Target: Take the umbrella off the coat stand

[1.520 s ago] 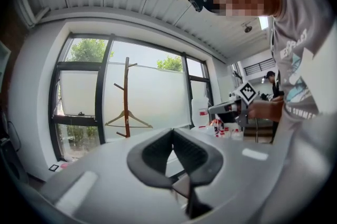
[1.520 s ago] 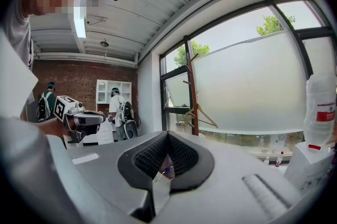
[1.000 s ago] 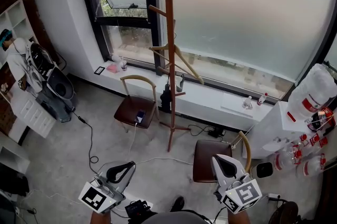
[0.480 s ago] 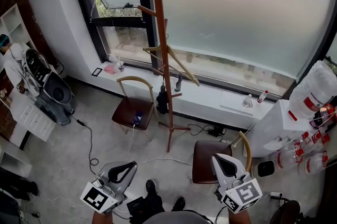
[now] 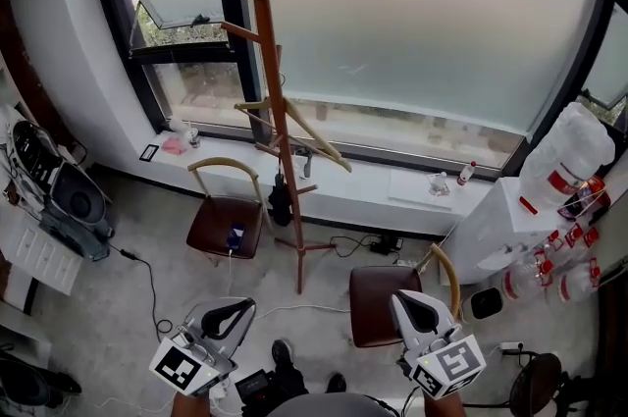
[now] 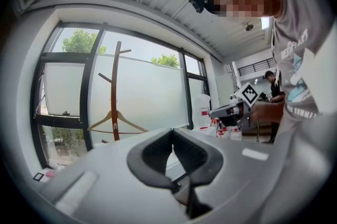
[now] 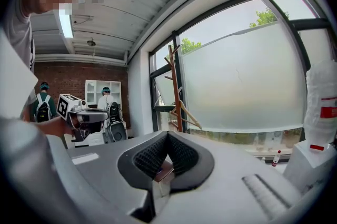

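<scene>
The tall brown wooden coat stand (image 5: 280, 111) rises by the window. Low on it hangs the folded black umbrella (image 5: 281, 201), long axis upright, pointing floorward. Well apart from it, the left gripper (image 5: 235, 309) and the right gripper (image 5: 417, 299) are both pressed together, empty.

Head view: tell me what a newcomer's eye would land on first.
The tall wooden coat stand rises mid-frame before the broad frosted window. It has a bare wooden hanger on its pegs and a dark folded umbrella hanging low on it. At the bottom edge, the left gripper and right gripper are both shut and empty, well short of the stand.
</scene>
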### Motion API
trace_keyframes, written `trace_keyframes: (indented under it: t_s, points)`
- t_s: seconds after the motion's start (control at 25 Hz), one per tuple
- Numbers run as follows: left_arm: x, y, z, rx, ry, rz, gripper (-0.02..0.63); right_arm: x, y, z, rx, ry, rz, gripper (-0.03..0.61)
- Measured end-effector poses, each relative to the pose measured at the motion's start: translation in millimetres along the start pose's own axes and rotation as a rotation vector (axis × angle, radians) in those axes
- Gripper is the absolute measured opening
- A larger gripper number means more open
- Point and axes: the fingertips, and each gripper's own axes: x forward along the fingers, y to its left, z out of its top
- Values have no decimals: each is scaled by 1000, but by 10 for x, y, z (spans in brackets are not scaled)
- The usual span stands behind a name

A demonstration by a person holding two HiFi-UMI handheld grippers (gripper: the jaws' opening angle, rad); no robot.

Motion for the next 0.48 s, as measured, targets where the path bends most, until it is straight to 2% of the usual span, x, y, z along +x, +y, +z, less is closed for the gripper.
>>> trace_keyframes:
  t_s: [0.48]
  points:
    - [272,809,-80,-9,-7,-94,3,649,40,130,12,9,-92,2]
